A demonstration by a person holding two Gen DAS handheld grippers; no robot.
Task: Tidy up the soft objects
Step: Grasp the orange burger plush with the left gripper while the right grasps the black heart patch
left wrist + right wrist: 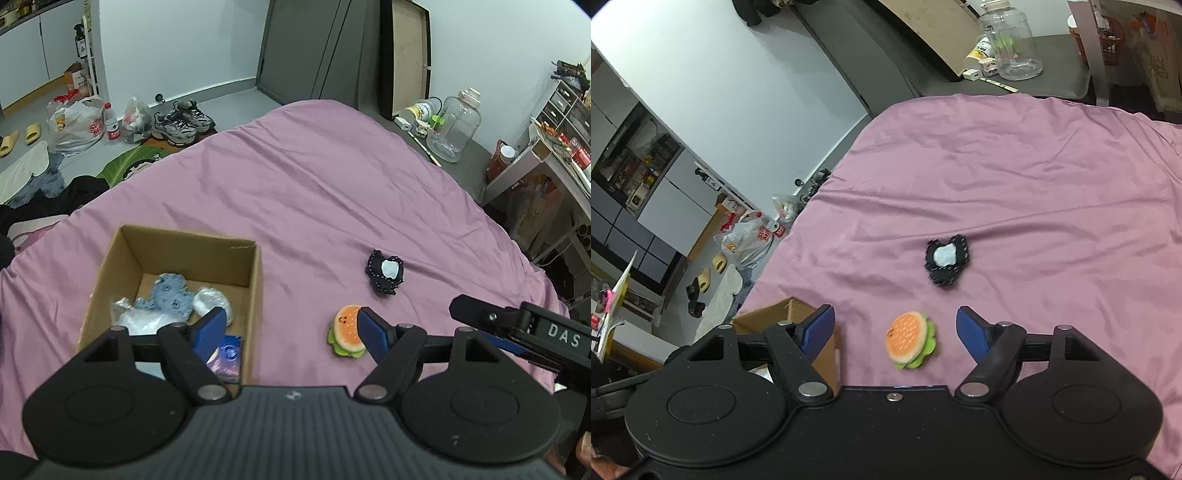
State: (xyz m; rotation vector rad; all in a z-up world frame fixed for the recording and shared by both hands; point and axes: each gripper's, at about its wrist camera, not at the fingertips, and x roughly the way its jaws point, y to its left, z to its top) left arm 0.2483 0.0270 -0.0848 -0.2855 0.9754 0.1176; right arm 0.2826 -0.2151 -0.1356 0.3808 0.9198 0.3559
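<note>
A plush burger (pixel 347 330) (pixel 911 344) lies on the pink bedspread (pixel 314 192) (pixel 1034 177). A black heart-shaped soft toy with a white patch (pixel 386 272) (pixel 947 259) lies a little farther out. An open cardboard box (pixel 243 258) (pixel 783 314) on the bed holds a blue-grey plush (pixel 170 298), white soft items (pixel 212 302) and a purple packet (pixel 227 356). My left gripper (pixel 291 326) is open, hovering over the box's right wall. My right gripper (pixel 895 325) is open just above the burger, which sits between its fingers; that gripper also shows at the right edge of the left wrist view (pixel 517 328).
Beyond the bed's far edge on the left are sneakers (pixel 183 120), plastic bags (pixel 77 123) and a water bottle (pixel 112 123) on the floor. A clear jug (pixel 454 125) (pixel 1010 40) stands on a grey surface at the far right. Shelves with clutter (pixel 554 140) stand at the right.
</note>
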